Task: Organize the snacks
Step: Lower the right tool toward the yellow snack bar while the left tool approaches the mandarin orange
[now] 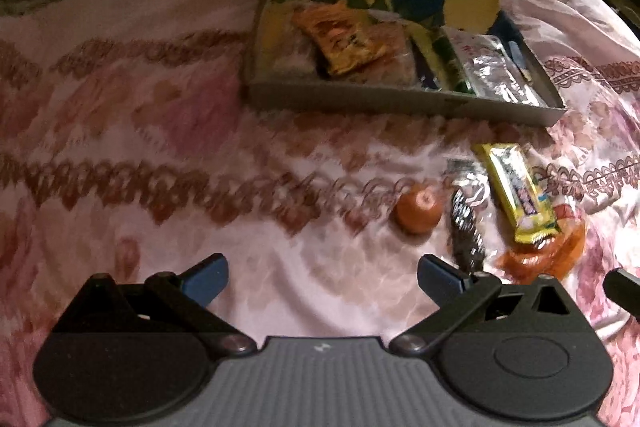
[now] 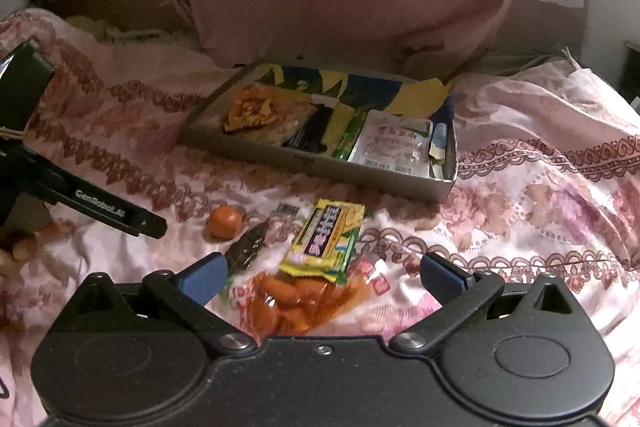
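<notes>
Currently both grippers spread wide, holding nothing: left gripper [image 1: 322, 281] over bare bedspread [image 1: 160, 155], right gripper [image 2: 322, 281] over orange pouch [image 2: 292, 301]. Yellow bar [image 2: 326, 241] overlaps pouch. Orange ball [image 2: 223, 221] and dark wrapper [image 2: 246, 251] lie beside it. Tray [image 2: 320, 169] behind holds several packets.

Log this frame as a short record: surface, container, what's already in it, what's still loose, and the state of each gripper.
surface: pink floral bedspread
container: shallow cardboard tray, flat on the bedspread
in tray: orange snack packet, white pouch, green packet
loose, near tray: yellow snack bar lying partly on orange clear bag; small orange fruit; dark foil wrapper
left gripper: open, empty
right gripper: open, empty, over the orange clear bag
</notes>
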A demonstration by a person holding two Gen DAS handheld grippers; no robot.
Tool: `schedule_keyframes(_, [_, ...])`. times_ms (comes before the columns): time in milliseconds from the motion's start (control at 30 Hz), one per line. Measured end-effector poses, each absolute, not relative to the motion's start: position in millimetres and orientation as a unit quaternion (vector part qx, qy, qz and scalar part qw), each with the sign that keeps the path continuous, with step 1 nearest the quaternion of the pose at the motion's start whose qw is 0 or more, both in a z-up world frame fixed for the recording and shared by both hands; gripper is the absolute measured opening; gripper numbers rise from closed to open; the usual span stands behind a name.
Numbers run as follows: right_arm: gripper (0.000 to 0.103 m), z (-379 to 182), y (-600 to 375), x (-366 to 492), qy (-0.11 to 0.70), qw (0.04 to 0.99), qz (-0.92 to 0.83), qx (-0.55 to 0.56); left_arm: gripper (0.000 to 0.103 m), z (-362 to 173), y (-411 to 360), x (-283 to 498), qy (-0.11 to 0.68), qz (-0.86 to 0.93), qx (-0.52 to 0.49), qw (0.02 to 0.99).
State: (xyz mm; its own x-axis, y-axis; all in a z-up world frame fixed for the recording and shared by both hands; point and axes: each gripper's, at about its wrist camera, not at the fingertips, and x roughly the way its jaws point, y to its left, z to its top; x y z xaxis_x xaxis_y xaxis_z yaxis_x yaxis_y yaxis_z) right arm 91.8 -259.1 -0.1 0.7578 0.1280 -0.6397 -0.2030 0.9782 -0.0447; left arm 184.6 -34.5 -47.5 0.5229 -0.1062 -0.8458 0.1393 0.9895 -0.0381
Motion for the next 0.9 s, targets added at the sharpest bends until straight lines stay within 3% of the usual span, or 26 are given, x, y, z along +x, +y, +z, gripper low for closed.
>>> schedule_keyframes(900, [0.102,-29.5,-281.9,146.2,0.332,0.941,0.058,-0.031,0.102,-74.1,-58.0,198.6,0.466,-0.099,0.019,0.879])
